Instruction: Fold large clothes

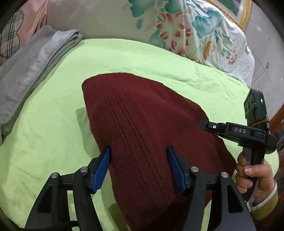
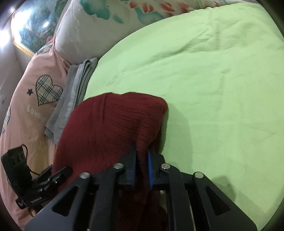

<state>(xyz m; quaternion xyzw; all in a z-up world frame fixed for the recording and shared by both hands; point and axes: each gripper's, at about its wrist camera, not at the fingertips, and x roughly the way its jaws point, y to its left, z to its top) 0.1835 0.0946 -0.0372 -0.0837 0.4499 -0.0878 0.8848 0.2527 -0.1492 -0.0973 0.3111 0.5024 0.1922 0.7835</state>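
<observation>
A dark red knit sweater (image 1: 142,124) lies on the light green bedsheet (image 1: 53,133), with its near edge raised. My left gripper (image 1: 139,151) is open, its blue pads on either side of the sweater's near part, not pinching it. My right gripper (image 2: 142,154) is shut on a fold of the sweater (image 2: 110,124) and holds that edge up off the sheet (image 2: 213,88). The right gripper also shows in the left wrist view (image 1: 202,123), at the sweater's right edge, held by a hand (image 1: 252,174).
A folded grey towel (image 1: 30,71) lies at the left of the bed, beside a pink pillow with plaid hearts (image 2: 26,106). A floral quilt (image 1: 186,32) is bunched along the far side. A framed picture (image 1: 236,8) hangs behind.
</observation>
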